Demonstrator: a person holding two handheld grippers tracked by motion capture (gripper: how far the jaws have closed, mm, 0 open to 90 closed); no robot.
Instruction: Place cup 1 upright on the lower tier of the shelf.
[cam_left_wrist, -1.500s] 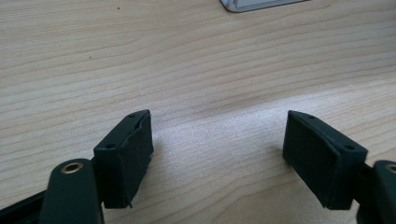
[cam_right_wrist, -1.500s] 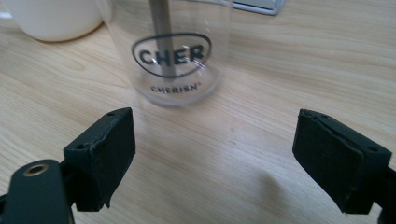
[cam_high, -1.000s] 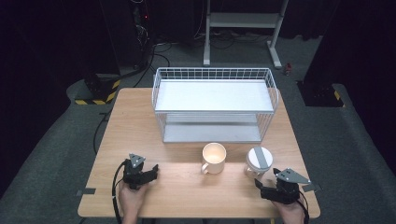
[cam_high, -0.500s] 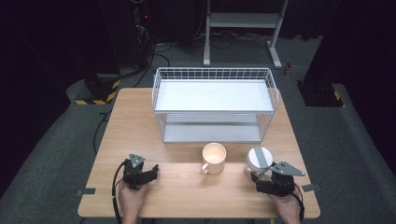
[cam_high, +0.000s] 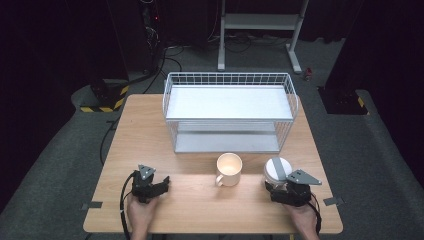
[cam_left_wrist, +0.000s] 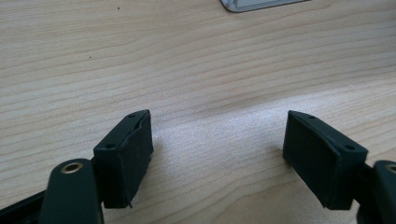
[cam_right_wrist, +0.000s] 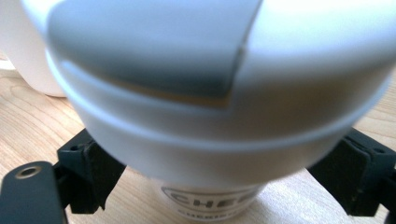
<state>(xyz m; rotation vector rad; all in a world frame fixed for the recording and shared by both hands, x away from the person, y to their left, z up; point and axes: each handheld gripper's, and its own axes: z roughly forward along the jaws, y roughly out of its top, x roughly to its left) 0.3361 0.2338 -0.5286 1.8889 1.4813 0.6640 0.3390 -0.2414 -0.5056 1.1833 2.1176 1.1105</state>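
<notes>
A white paper cup (cam_high: 274, 166) with a white lid stands at the front right of the wooden table (cam_high: 200, 207). My right gripper (cam_high: 280, 183) is open around it. In the right gripper view the two black jaws stand on either side of the cup (cam_right_wrist: 224, 93), below the lid, with a gap to the cup wall on each side. A cream mug (cam_high: 229, 168) sits to the left of the cup, handle toward the front. My left gripper (cam_high: 164, 184) rests at the front left, open with only bare wood between its jaws (cam_left_wrist: 219, 140).
A white two-level wire rack (cam_high: 230, 76) stands at the back middle of the table, its lower shelf open toward the mug. A corner of its base (cam_left_wrist: 261, 3) appears in the left gripper view. The mug's side (cam_right_wrist: 28, 56) is just left of the cup.
My right gripper has slid forward and a little left, closing in around the lidded cup. The left gripper, mug and rack have stayed put.
</notes>
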